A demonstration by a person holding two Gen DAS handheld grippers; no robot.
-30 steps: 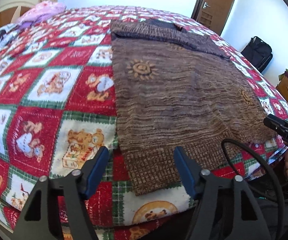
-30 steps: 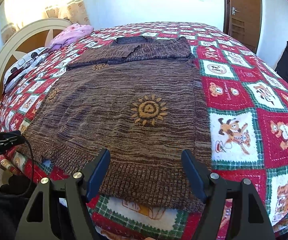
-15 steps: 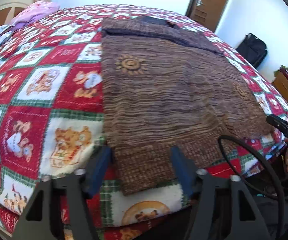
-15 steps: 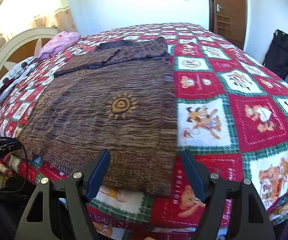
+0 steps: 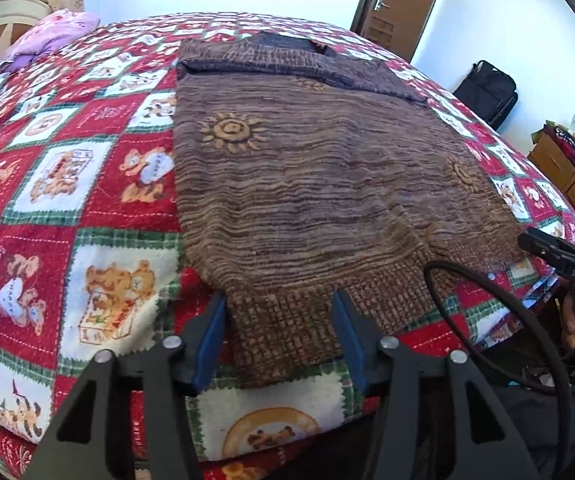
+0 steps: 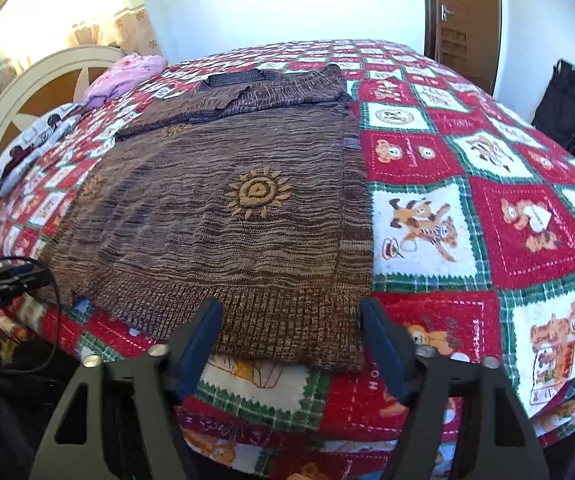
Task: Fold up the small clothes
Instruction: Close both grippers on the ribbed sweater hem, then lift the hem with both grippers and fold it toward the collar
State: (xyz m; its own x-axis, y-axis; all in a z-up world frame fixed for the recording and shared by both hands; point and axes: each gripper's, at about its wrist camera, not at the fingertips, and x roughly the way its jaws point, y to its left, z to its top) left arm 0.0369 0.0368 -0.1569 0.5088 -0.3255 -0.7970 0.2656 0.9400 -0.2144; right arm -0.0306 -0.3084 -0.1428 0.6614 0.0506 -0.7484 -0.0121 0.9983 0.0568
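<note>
A: Where does the garment lie, and what is it made of?

B: The brown knitted sweater [image 5: 307, 184] lies flat on the bed's quilt [image 5: 87, 184], hem toward the viewer and at the near edge of the bed. Its body is a fine, streaked horizontal knit with raised sun motifs; the hem is a coarser ribbed band [image 6: 287, 320]. The sleeves appear folded across the far end.

A: And the fingers?

B: The left gripper [image 5: 279, 332] straddles the hem's left corner, its jaws opening slightly at a middling gap; the blue fingers [image 5: 211, 340] flank the rib, but whether they press it cannot be told. The right gripper [image 6: 291, 340] straddles the right corner, jaws closing, with the rib between them and not yet visibly pinched.

A: How should it handle?

B: Judged from the knit: soft, limp and moderately heavy, with no stiffness. It should drape and stretch when lifted, and drag on the fleecy quilt instead of sliding. The ribbed hem corners look the best hold, being thick and grippy; both layers need catching, or the upper layer alone may peel away.
</note>
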